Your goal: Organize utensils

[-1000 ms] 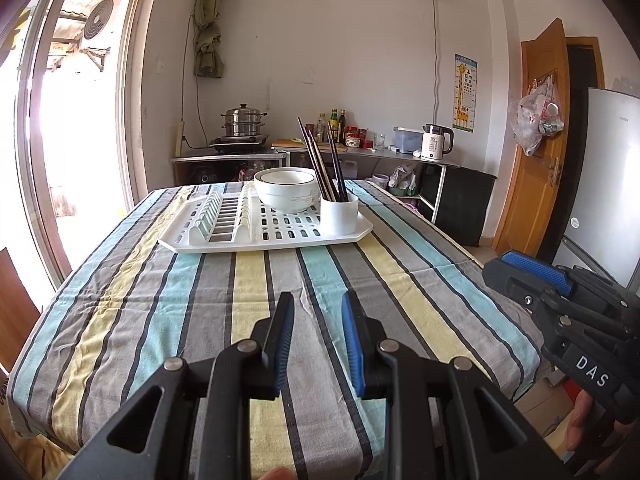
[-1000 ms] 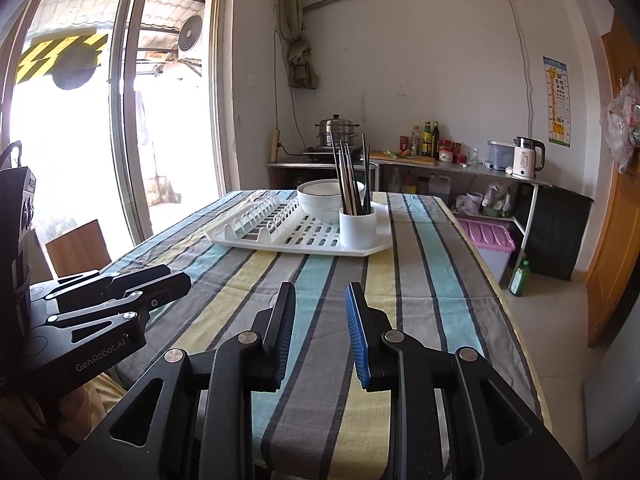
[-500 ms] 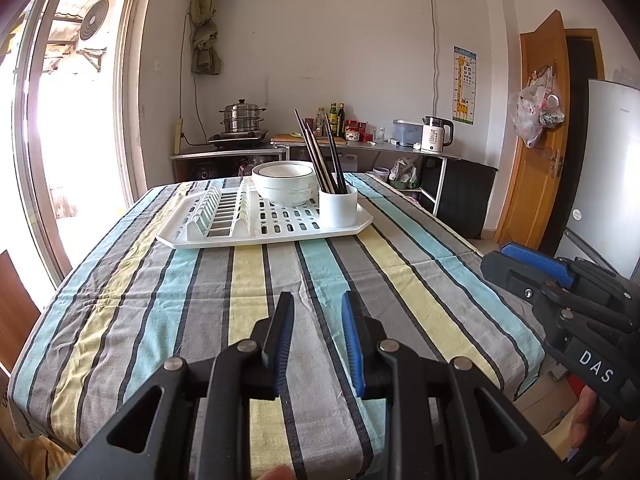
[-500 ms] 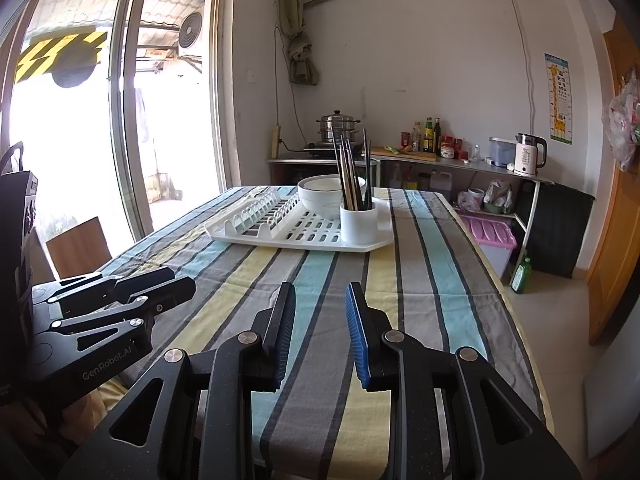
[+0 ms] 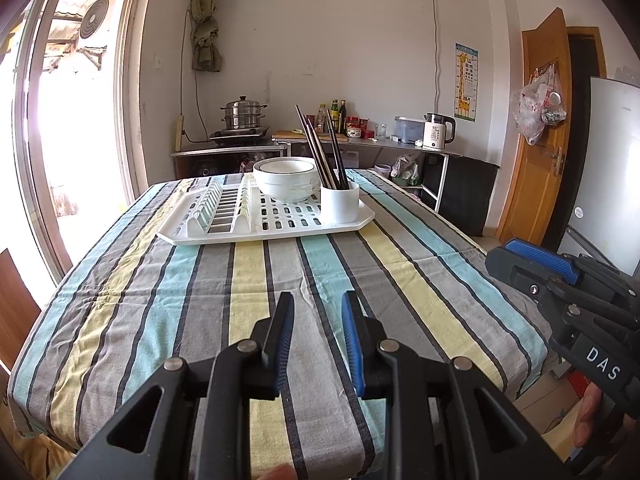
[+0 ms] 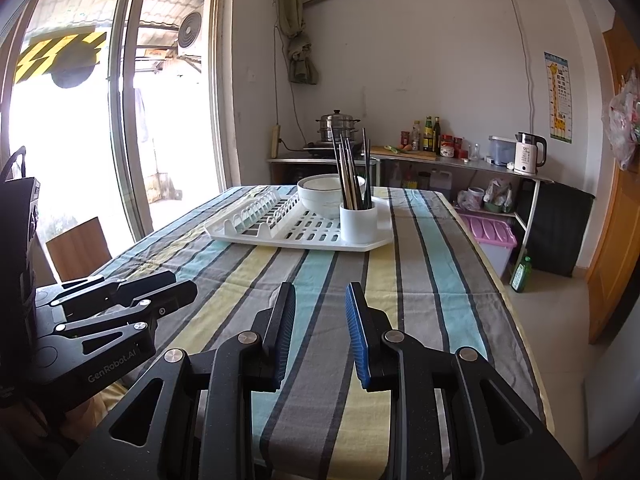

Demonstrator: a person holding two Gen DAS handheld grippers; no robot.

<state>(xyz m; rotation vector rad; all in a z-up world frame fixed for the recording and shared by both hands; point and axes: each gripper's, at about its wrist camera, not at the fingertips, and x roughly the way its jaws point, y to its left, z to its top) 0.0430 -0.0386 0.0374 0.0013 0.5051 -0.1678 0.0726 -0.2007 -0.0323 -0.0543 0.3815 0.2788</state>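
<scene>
A white dish rack tray lies at the far end of the striped table. On it stand a white cup full of dark chopsticks and a white bowl. My left gripper is open and empty over the near end of the table, far from the tray. My right gripper is open and empty beside it. Each gripper shows in the other's view, the right one and the left one.
The striped tablecloth covers the table to its near edge. A wooden chair back stands at the left by the glass door. A counter with a kettle and steamer pot lines the back wall. A pink bin sits right of the table.
Both grippers have drawn back and risen slightly, so the tray looks a little farther off. The jaws stay open and empty.
</scene>
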